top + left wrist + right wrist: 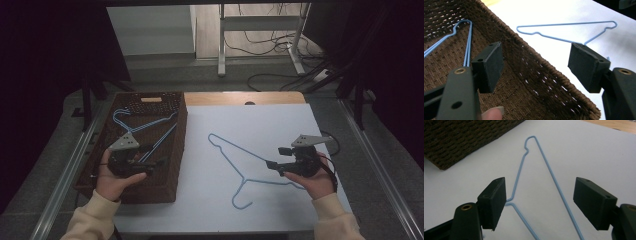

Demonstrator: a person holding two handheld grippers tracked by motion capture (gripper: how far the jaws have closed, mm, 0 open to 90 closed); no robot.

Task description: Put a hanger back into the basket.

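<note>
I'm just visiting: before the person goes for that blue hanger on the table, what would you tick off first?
1. Right gripper jaws open: ok, they stand wide with nothing between the pads.
2. Right gripper lined up with the hanger: ok, its wire runs between the jaws in the right gripper view.
3. Hanger lying free on the table: ok, flat, apart from the basket.
4. Left gripper empty: ok, jaws open over the basket wall, holding nothing.
5. Room in the basket: ok, the hangers inside lie flat and low.
6. Whether the hangers inside are tangled: cannot tell.
</note>
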